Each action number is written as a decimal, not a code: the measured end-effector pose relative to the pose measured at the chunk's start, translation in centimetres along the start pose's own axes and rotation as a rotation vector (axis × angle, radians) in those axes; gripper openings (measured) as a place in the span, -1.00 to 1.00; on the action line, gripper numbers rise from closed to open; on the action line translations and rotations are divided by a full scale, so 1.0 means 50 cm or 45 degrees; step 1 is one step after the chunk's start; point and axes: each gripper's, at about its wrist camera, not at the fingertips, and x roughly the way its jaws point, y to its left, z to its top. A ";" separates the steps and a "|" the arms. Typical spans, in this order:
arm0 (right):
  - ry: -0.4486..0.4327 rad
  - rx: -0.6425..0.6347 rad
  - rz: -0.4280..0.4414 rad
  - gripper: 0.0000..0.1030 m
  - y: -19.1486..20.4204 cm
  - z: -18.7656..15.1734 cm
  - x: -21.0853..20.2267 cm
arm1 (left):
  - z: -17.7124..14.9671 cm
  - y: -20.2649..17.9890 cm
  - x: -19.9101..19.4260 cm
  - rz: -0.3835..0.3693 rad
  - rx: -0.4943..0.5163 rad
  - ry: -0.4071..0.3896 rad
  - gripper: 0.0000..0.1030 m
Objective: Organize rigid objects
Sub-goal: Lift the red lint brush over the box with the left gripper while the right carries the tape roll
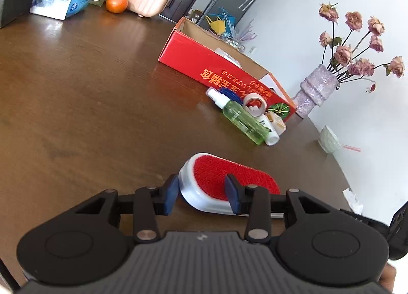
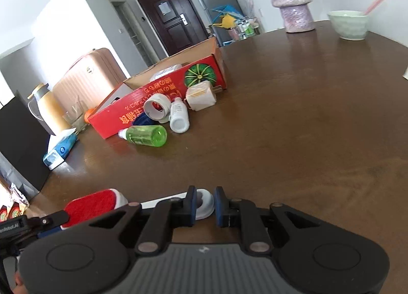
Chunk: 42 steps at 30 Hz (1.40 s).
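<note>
Closest to you, both grippers grasp the one red-bristled lint brush with the white plastic body (image 1: 224,184), which lies on the dark brown wooden desk (image 1: 89,95) near its front edge. Your left gripper (image 1: 204,193) has its fingers (image 1: 170,193) clamped across the broad red head, and your right gripper (image 2: 205,206) has its fingers (image 2: 219,207) clenched tight on the white rounded handle end (image 2: 204,203). The brush's long axis runs crosswise between your two hands, head toward the left, handle toward the right, so each hand sits at its own end and neither is nearer. Further out, toward the middle of the desk, one green translucent spray bottle (image 2: 144,136), one small white plastic bottle (image 2: 179,115), one white tape roll (image 2: 156,106) and one beige plug adapter (image 2: 200,95) lie huddled against the long side of the single open red cardboard box (image 2: 163,100). That box lies ahead of your fingers and somewhat left in the right wrist view, and I judge it the likely destination. At the far edge stand one pale purple vase (image 2: 290,0) and one pale green bowl (image 2: 348,25).
</note>
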 end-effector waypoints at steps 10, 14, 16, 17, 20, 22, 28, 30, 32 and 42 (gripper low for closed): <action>-0.248 -0.033 0.051 -0.71 0.039 -0.009 -0.155 | -0.014 -0.061 -0.130 -0.113 0.112 -0.207 -0.25; -0.349 -0.055 0.056 -0.71 0.070 0.007 -0.191 | -0.001 -0.068 -0.162 -0.170 0.132 -0.264 -0.25; -0.369 -0.051 0.058 -0.71 0.083 0.016 -0.195 | 0.008 -0.067 -0.169 -0.178 0.134 -0.281 -0.25; -0.369 -0.065 0.050 -0.71 0.091 0.023 -0.194 | 0.014 -0.067 -0.170 -0.172 0.133 -0.281 -0.25; -0.383 -0.077 0.062 -0.71 0.111 0.054 -0.183 | 0.044 -0.076 -0.176 -0.167 0.155 -0.309 -0.25; -0.405 -0.081 0.083 -0.71 0.121 0.079 -0.177 | 0.067 -0.076 -0.176 -0.180 0.163 -0.344 -0.25; -0.451 -0.111 0.082 -0.70 0.148 0.170 -0.121 | 0.171 -0.070 -0.121 -0.222 0.166 -0.350 -0.25; -0.471 -0.099 0.081 -0.70 0.154 0.209 -0.102 | 0.212 -0.076 -0.094 -0.233 0.177 -0.352 -0.25; -0.485 -0.118 0.065 -0.68 0.163 0.250 -0.078 | 0.257 -0.089 -0.063 -0.235 0.196 -0.352 -0.25; -0.344 -0.042 0.073 -0.68 0.118 0.464 0.165 | 0.481 -0.097 0.183 -0.201 0.220 -0.271 -0.25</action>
